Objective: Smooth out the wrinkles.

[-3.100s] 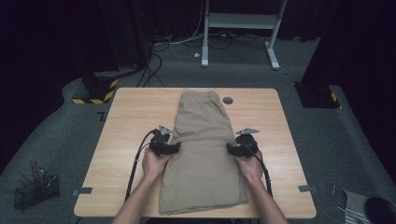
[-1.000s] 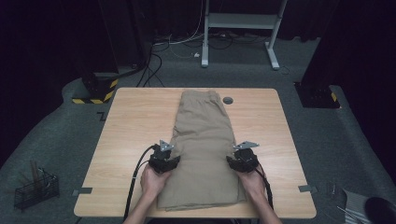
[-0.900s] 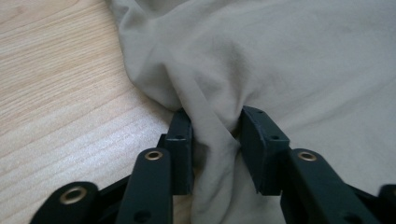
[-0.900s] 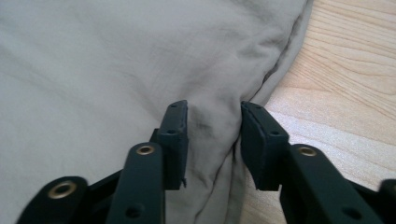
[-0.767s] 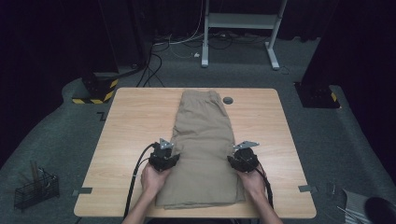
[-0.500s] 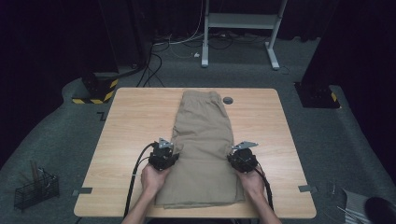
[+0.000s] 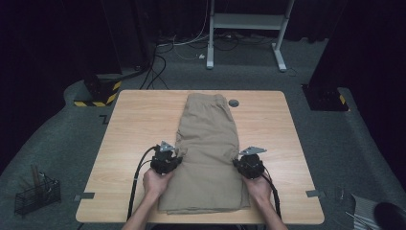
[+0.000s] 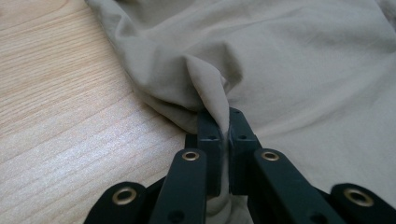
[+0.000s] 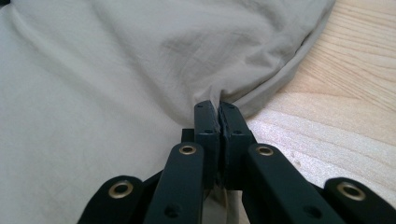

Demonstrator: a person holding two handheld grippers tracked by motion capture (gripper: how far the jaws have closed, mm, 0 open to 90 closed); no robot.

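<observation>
One beige garment [image 7: 208, 158], edges bunched.

Light wooden table [image 7: 134, 124], khaki shorts [image 7: 208, 143] flat along its middle, small grey disc [image 7: 233, 102] beside them.

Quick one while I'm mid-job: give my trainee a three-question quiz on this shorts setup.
1. True or false: the left gripper has a fold of the beige shorts pinched between its jaws.
2. Where does the right gripper grip the shorts? A) waistband B) side edge C) centre
3. What small dark round thing lies on the table beside the far end of the shorts?

Key: 1 true; 2 B; 3 a grey disc
</observation>
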